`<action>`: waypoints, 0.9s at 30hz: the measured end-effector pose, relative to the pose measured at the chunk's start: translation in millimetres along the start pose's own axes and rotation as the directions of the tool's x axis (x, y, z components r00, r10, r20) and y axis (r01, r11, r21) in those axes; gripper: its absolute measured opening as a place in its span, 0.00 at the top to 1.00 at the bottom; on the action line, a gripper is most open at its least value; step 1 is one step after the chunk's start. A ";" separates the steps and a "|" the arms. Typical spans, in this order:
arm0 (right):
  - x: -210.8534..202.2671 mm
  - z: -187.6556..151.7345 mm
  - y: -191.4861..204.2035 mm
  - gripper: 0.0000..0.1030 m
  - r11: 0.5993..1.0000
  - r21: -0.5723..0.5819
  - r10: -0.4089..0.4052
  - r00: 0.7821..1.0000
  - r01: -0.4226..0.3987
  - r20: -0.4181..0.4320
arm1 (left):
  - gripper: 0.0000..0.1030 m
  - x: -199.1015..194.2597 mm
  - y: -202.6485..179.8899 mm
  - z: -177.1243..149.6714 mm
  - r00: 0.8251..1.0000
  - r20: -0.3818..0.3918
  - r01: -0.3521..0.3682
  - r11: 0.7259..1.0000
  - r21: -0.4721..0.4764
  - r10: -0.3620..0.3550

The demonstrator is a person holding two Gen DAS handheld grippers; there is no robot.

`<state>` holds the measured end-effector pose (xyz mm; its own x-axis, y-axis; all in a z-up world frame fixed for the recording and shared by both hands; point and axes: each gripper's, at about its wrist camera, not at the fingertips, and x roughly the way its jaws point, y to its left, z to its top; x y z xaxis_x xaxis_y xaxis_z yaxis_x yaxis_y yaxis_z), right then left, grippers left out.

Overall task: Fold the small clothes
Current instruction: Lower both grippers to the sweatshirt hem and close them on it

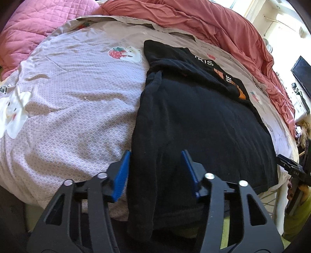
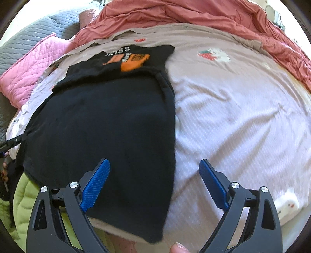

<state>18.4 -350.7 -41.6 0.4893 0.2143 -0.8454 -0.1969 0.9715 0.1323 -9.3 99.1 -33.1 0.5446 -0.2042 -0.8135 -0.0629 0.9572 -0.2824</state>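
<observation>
Black shirt point(image 1: 204, 120) lies half folded on the bed point(image 1: 68, 97), its near end hanging off the edge. Both the left gripper point(image 1: 155, 171) and right gripper point(image 2: 154, 181) are wide apart, holding nothing. The shirt could slide off, or a grab could pinch just one layer and undo the fold.

We see daylight in both views, coming from a blown-out window point(image 1: 272, 17) at one o'clock in the left view. The sheet point(image 2: 243, 116) washes pale at three o'clock in the right view, where motion blur smears its weave and the strawberry print point(image 2: 212, 54). The left view is sharper. The black shirt point(image 1: 204, 124) swallows detail in both. Fisheye bending curves the bed, and dark vignette rims every corner.
</observation>
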 end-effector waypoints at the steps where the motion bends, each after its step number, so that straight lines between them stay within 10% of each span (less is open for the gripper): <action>1: -1.1 -2.5 -1.4 0.16 1.000 0.000 0.003 1.000 -0.003 -0.004 | 0.65 -0.1 -0.3 -0.1 1.000 0.000 -0.004 1.000 0.003 0.004; 8: -6.2 -12.3 -1.7 0.73 0.999 -0.007 0.038 0.999 -0.038 -0.034 | 0.72 -1.8 1.5 -3.2 1.000 -0.001 -0.014 1.000 0.004 0.014; 27: -3.4 -30.5 5.8 0.73 0.995 -0.017 0.092 0.992 -0.094 -0.082 | 0.72 -2.6 4.2 -13.7 1.000 -0.028 0.000 1.000 -0.001 0.000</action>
<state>-10.3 -348.8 -53.7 0.3977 0.2940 -0.8691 -0.2564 0.9451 0.2023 -22.4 100.8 -39.1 0.5213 -0.2094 -0.8273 -0.0636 0.9572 -0.2824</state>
